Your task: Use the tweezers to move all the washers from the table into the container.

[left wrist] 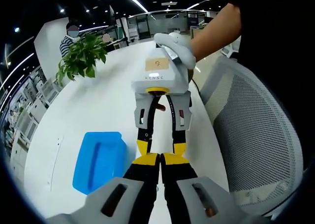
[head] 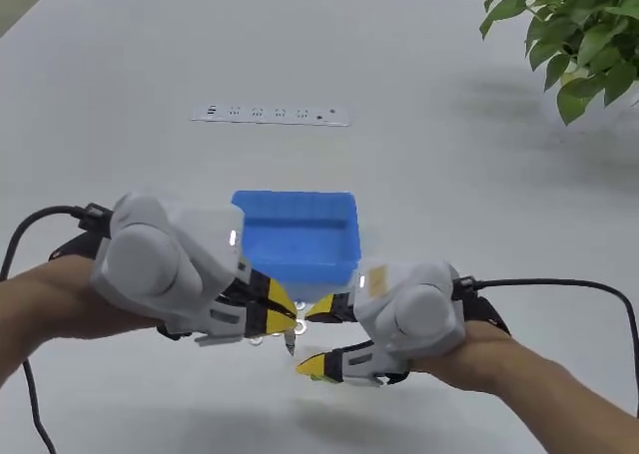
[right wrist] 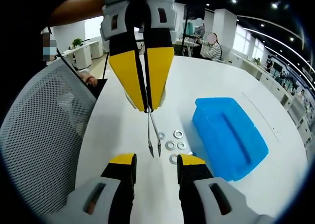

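My left gripper (head: pixel 283 309) (left wrist: pixel 160 161) is shut on a pair of metal tweezers (head: pixel 290 342) (right wrist: pixel 153 135). In the right gripper view it (right wrist: pixel 149 106) reaches in from the top, and the tweezer tips hang just above the white table (head: pixel 429 145), a little left of several steel washers (right wrist: pixel 173 145). The blue container (head: pixel 298 236) (left wrist: pixel 98 160) (right wrist: pixel 229 135) sits right beside the washers, on their far side in the head view. My right gripper (head: pixel 321 336) (right wrist: pixel 156 161) (left wrist: pixel 161 146) faces the left one tip to tip. It is open with nothing in it, and one washer lies near its right finger.
A white power strip (head: pixel 270 114) lies further back on the table. A potted plant (head: pixel 574 35) stands at the far right corner. A grey mesh chair (left wrist: pixel 251 145) (right wrist: pixel 44 135) is at the table's near edge. Cables trail from both grippers.
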A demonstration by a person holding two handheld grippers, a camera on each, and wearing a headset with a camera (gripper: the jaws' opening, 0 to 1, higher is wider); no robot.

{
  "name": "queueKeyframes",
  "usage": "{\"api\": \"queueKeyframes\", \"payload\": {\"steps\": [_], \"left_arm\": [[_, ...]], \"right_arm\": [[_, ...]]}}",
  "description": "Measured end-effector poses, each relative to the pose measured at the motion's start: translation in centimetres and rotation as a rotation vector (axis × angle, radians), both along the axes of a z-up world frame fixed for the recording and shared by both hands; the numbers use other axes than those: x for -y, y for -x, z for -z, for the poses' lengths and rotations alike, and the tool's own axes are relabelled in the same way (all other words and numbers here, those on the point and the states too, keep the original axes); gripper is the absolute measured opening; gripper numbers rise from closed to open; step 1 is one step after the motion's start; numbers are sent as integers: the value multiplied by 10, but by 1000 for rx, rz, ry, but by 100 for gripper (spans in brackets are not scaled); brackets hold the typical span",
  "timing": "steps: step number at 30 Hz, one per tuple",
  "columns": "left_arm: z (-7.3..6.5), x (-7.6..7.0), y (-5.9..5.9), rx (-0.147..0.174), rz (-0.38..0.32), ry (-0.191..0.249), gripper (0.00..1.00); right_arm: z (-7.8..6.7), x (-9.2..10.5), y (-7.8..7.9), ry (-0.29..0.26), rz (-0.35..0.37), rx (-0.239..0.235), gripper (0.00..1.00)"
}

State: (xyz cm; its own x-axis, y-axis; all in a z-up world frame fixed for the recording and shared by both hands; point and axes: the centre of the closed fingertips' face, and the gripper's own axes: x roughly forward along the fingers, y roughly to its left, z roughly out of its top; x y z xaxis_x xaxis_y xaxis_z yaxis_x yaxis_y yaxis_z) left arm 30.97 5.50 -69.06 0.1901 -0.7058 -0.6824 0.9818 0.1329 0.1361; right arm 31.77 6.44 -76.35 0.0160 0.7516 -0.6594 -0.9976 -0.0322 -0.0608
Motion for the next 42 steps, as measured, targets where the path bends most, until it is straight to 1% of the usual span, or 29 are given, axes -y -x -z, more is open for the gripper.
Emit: {"api": "queueKeyframes", "payload": {"steps": [9,14,25,28,30,35,42], "left_arm": [[2,0,-9,-2,16,-9,5],[4,-1,-13,-3,29,-16,5],[5,0,-24,-1,32,-5,5],[5,1,-28,-12,26,8,5],[5,2,-30,-6,22,10,5],[5,3,-29,-6,31,4,5],[2,3,-33,3,30,4,5]], "right_arm": [[-1,3,-9,-3,14,7,33],[-1,4,-11,0,16,8,32],[2,5,-13,6,20,5,32],[3,5,-13,8,18,6,32],[3,5,-13,6,17,6,32],[3,4,-14,7,16,7,32],[3,4,-16,10,15,10,32]]}}
